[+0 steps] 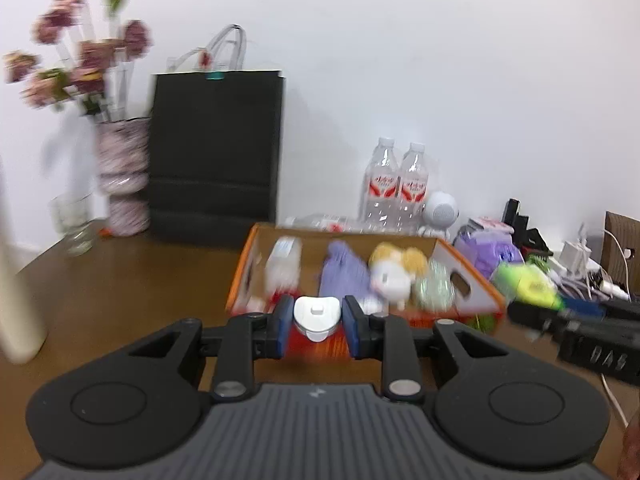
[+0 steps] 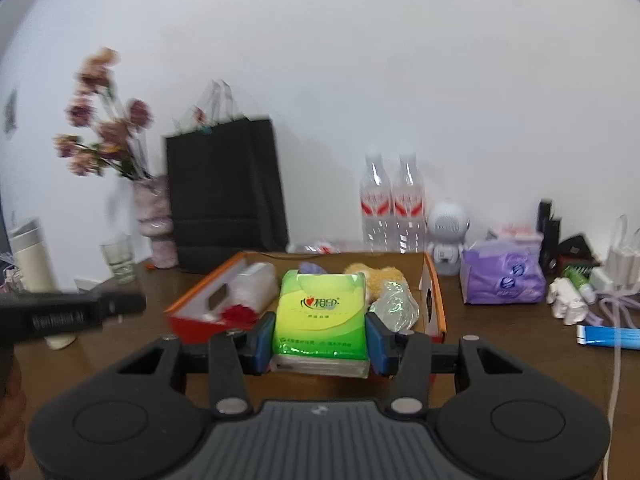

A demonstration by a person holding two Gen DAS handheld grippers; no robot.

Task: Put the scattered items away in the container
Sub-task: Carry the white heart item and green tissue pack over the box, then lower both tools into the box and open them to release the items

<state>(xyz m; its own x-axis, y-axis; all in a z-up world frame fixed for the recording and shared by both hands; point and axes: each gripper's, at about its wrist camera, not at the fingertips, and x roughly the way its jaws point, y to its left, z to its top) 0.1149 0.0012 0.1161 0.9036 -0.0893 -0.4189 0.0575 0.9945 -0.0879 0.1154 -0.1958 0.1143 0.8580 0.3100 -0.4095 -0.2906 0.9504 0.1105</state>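
An orange-edged cardboard box [image 1: 468, 280] sits on the brown table and holds a plush toy [image 1: 394, 270], a purple cloth [image 1: 344, 272], a clear bottle with a red cap [image 1: 282, 268] and a crinkled clear packet [image 1: 434, 286]. My left gripper [image 1: 317, 322] is shut on a small white cap-like object [image 1: 316, 316] at the box's near edge. My right gripper [image 2: 320, 338] is shut on a green tissue pack [image 2: 320, 312] just in front of the box [image 2: 434, 292]. The right gripper with the green pack also shows at the right of the left wrist view [image 1: 528, 284].
A black paper bag [image 1: 216, 152], a flower vase [image 1: 124, 176] and a glass [image 1: 76, 224] stand at the back left. Two water bottles [image 2: 392, 204], a white robot figure [image 2: 446, 232], a purple tissue pack [image 2: 502, 278] and cables [image 2: 616, 308] lie at the right.
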